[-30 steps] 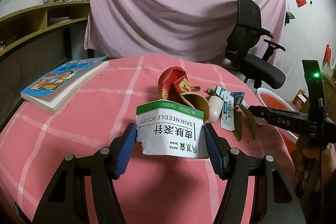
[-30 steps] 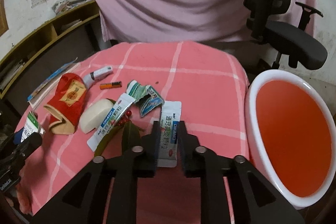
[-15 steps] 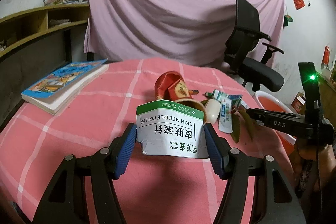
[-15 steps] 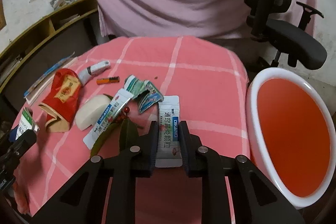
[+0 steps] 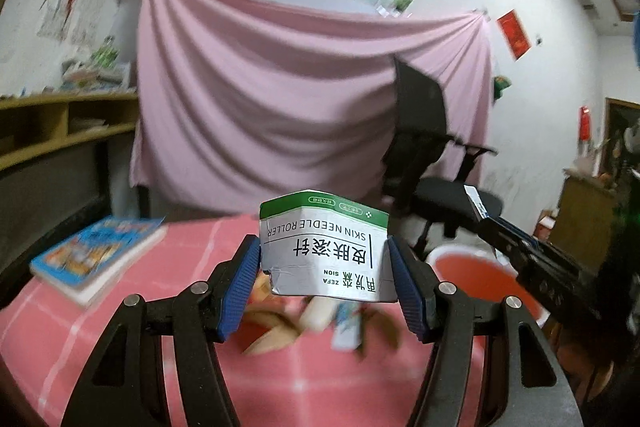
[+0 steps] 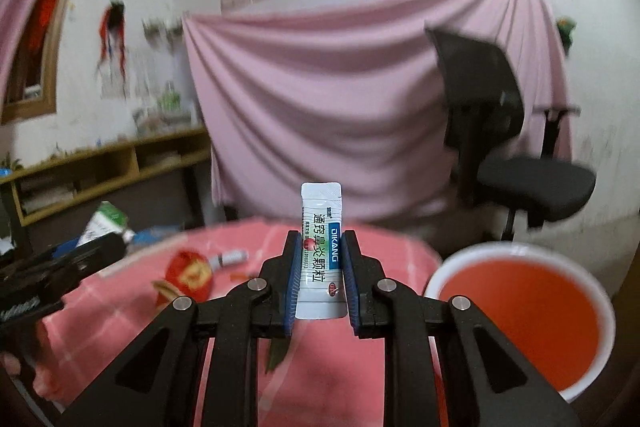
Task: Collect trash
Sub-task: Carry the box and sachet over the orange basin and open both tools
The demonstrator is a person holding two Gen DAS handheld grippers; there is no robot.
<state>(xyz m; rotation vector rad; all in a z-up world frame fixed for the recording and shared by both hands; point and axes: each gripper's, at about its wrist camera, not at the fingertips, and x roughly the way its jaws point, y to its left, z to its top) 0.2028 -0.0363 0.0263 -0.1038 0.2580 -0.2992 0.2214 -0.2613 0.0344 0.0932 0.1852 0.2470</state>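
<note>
We hold the box [image 5: 325, 245] clamped between the blue pads of the left gripper [image 5: 325, 279], lifted clear above the pink table [image 5: 120, 311]. The right gripper [image 6: 321, 277] pinches the sachet [image 6: 321, 251] upright between its pads, top end poking past the fingertips. The red bin [image 6: 520, 311] sits low to the right of it, beside the table. More litter lies below on the cloth.

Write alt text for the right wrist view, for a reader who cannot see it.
The right gripper pinches a white medicine sachet upright above a pink checked table. A white-rimmed red bin stands to the right; a red wrapper lies on the table at left. A pink curtain and black office chair fill the blurred background.
</note>
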